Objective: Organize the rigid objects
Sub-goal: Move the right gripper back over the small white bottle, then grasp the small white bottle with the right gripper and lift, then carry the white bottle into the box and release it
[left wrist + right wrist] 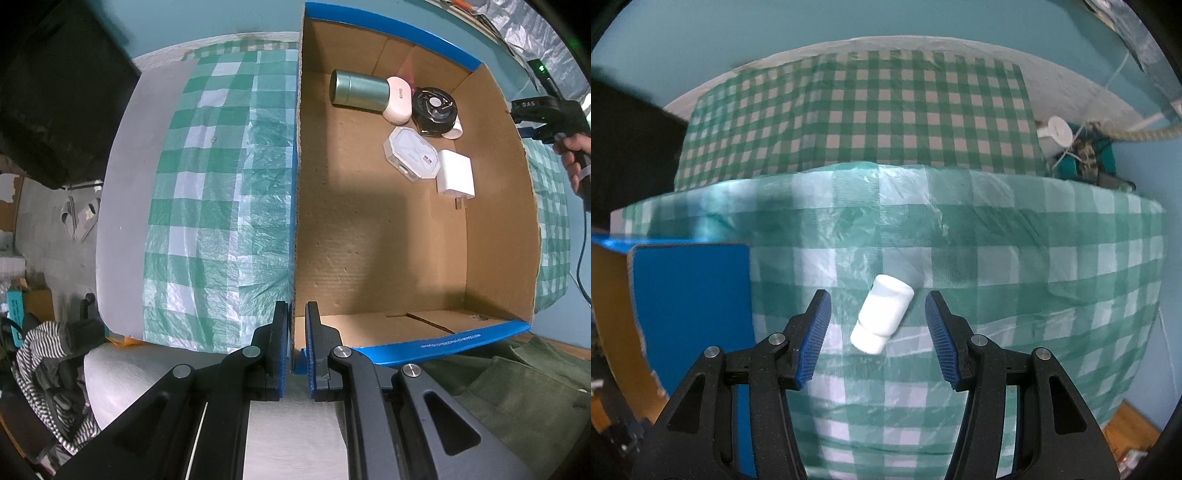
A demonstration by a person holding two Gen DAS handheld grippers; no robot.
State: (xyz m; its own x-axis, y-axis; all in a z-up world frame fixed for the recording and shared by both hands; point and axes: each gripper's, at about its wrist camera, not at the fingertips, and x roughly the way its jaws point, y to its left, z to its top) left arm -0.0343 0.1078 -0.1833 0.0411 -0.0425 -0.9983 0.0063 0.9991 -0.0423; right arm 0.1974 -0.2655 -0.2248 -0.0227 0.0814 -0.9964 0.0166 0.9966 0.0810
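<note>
Left wrist: left gripper nearly closed, blue pads pinching the near-left corner wall of the cardboard box. Inside, at far end: green canister on its side, white charger, pale octagonal case; print too small to read.

Right wrist: right gripper spread wide, touching nothing. White bottle lies tilted on checked cloth btw the fingers; no label visible.

Tablecloth: green-white check, kinda shiny. Cardboard box: plain brown inside, blue tape on rims, blue outside. In box: metallic green canister, pale pink case, black round thing, white charger. Small bottle: all white. Gripper pads: blue, ribbed, black frame.
</note>
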